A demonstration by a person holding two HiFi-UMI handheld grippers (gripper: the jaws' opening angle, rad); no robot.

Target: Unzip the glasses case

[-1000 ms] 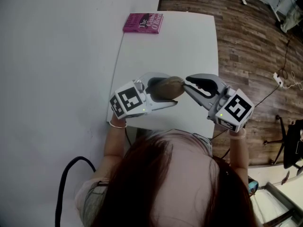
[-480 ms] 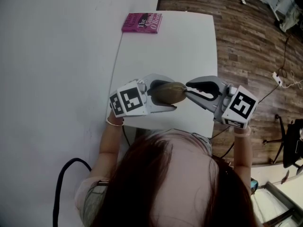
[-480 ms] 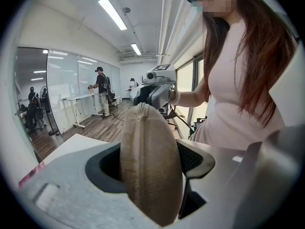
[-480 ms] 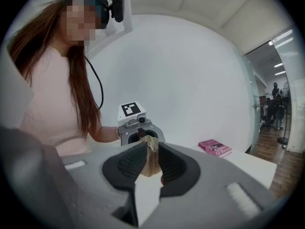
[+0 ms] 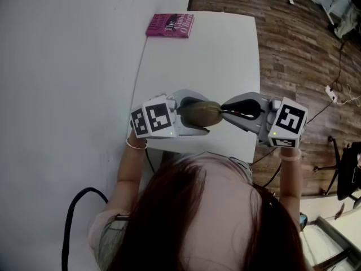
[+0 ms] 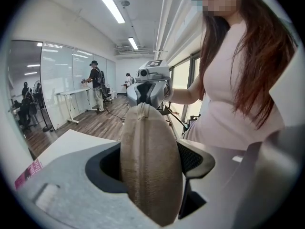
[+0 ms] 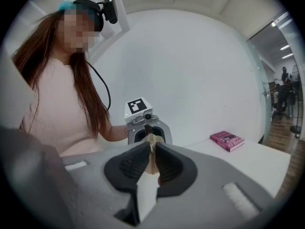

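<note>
A brown fabric glasses case (image 5: pixel 200 113) is held above the near edge of the white table (image 5: pixel 225 49), clamped across its middle by my left gripper (image 5: pixel 204 116). In the left gripper view the case (image 6: pixel 150 166) stands on edge between the jaws, its zip seam facing me. My right gripper (image 5: pixel 223 111) meets the case's right end, its jaws pinched together. The right gripper view shows the right gripper (image 7: pixel 151 157) shut on the zipper pull (image 7: pixel 152 145) at the case's tip, with the left gripper (image 7: pixel 147 128) facing it just behind.
A pink book (image 5: pixel 170 26) lies at the table's far left corner, also seen as the book (image 7: pixel 228 140) in the right gripper view. A white wall runs along the left. Wooden floor lies to the right. The person's head and hair fill the bottom of the head view.
My right gripper has moved left to the case's end and closed its jaws on the zipper pull. The left gripper with the case has barely shifted.
</note>
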